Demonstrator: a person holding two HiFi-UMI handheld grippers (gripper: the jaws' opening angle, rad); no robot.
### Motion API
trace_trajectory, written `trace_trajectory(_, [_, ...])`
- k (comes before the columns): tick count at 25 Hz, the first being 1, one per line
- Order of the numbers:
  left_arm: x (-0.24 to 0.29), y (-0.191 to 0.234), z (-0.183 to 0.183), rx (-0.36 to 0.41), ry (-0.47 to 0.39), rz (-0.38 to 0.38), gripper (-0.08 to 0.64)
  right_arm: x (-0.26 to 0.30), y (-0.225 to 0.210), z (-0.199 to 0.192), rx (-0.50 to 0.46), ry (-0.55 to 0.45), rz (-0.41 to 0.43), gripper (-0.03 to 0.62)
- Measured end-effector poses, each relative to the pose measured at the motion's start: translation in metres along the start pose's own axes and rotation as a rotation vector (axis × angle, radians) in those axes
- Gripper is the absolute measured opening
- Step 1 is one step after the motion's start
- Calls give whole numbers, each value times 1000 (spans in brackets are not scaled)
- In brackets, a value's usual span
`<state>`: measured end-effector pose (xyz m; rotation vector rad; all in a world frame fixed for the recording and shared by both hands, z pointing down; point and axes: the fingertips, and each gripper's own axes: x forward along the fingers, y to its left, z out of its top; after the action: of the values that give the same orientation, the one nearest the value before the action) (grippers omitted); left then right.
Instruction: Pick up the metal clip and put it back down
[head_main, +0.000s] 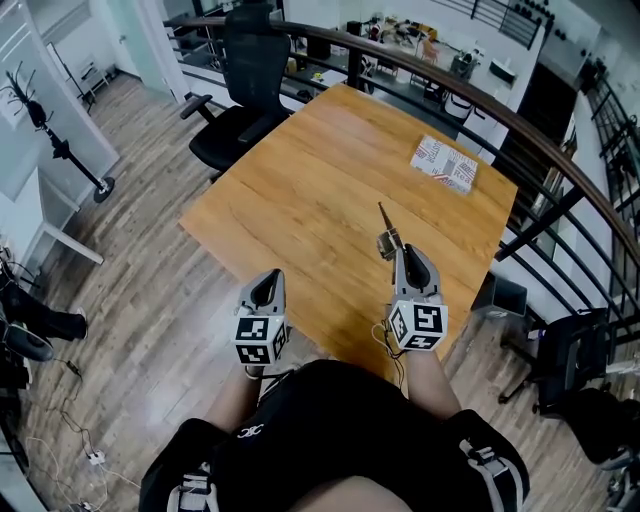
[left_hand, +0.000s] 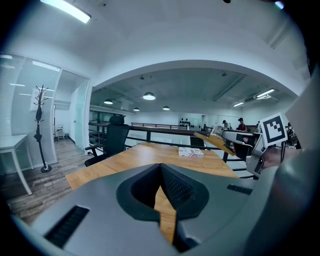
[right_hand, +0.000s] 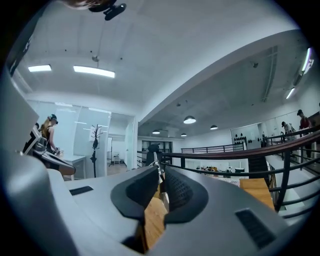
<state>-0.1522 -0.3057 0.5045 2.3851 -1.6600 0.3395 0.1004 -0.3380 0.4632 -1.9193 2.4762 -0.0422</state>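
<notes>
Two tools show: the right hand-held gripper (head_main: 392, 248) is clamped on the metal clip (head_main: 385, 222), which sticks up and forward from between its pads, held above the table (head_main: 320, 170). The left hand-held gripper (head_main: 268, 285) hangs just off the table's near edge, jaws together with nothing between them. A patterned box (head_main: 443, 163) lies near the far right corner.

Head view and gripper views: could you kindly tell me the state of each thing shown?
metal clip: clamped in the right gripper, lifted off the table.
right gripper: shut on the metal clip.
left gripper: shut, empty.
box: lying flat on the table.
chair: empty.
</notes>
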Motion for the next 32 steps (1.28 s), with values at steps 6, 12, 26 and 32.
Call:
trace_trajectory(6, [-2, -3, -3, 4, 8, 1, 14, 8, -2, -31, -53, 93, -15, 38])
trace_trajectory(12, [-9, 0, -8, -4, 12, 23, 14, 11, 1, -53, -164, 147, -26, 37])
trace_trajectory(26, [-23, 11, -20, -33, 30, 83, 14, 37, -15, -147, -529, 347, -78, 35])
trace_trajectory(32, [-28, 13, -23, -35, 38, 97, 14, 29, -18, -200, -575, 466, -65, 35])
